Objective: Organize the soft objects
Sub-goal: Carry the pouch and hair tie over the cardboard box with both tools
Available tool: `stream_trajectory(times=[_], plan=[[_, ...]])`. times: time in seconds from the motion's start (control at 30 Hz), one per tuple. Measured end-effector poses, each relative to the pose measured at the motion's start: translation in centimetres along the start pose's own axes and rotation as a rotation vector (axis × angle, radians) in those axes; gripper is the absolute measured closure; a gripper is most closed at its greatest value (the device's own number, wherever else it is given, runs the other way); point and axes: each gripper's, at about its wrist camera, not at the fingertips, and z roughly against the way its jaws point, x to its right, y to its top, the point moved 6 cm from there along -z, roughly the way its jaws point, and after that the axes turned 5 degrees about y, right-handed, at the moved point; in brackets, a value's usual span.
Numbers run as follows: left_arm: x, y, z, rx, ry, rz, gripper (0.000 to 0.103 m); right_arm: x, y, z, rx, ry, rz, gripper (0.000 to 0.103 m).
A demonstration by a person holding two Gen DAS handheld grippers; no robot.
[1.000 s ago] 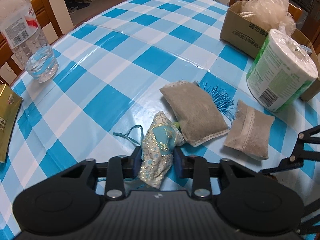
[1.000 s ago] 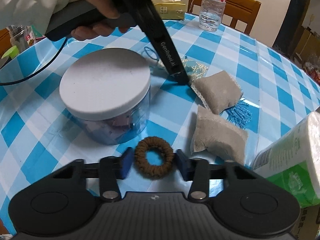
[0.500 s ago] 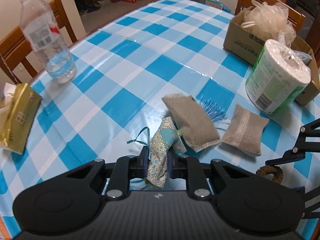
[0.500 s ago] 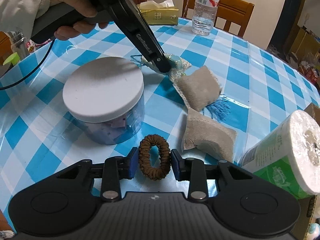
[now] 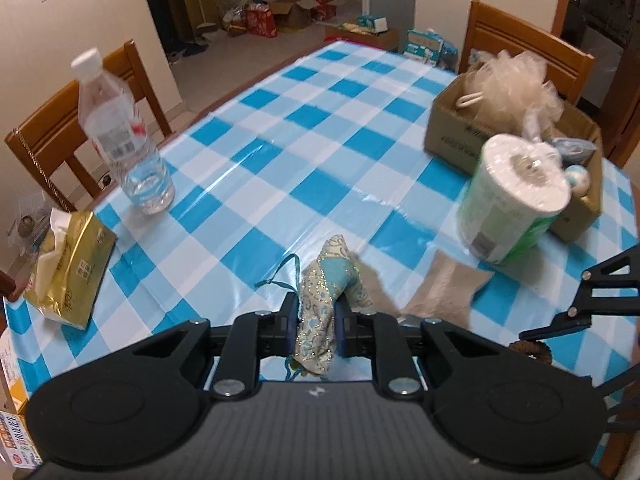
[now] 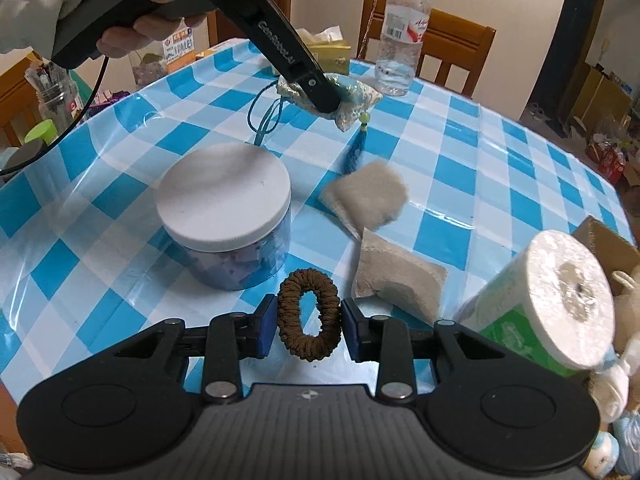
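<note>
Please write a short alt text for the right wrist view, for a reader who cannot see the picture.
The right tool grips a brown hair scrunchie above a blue-checked table. Ahead stand a white-lidded jar, two grey sachets and a wrapped paper roll. The left tool holds a patterned blue sachet in the air, tassel hanging.

Checked table (image 5: 328, 128): jar (image 6: 224, 216), bottle (image 5: 120, 136), pouches (image 6: 396, 276)

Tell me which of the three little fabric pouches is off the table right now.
The blue-and-gold patterned pouch, pinched in the left tool and hanging in the air. The two plain grey pouches lie on the checked tablecloth.
</note>
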Motion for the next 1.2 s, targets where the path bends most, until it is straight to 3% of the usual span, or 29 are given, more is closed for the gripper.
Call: stream_trajectory(times=[0.4, 0.7, 1.03, 1.2], plan=[[5.6, 2.0, 5.7, 0.042, -0.073, -0.081, 0.087, 1.1, -2.0, 5.9, 0.001, -0.084, -0.009, 0.064], [12.7, 4.5, 7.8, 0.026, -0.118, -0.090, 0.087, 6.4, -4.4, 11.2, 0.026, -0.117, -0.004, 0.064], [19.4, 12.1, 6.6, 0.087, -0.141, -0.108, 0.086, 16.9, -7.3, 15.7, 0.060, -0.214, -0.015, 0.064], [21.7, 16.6, 3.8, 0.114, -0.149, -0.120, 0.086, 20.7, -8.9, 16.6, 0.067, -0.223, -0.044, 0.064]])
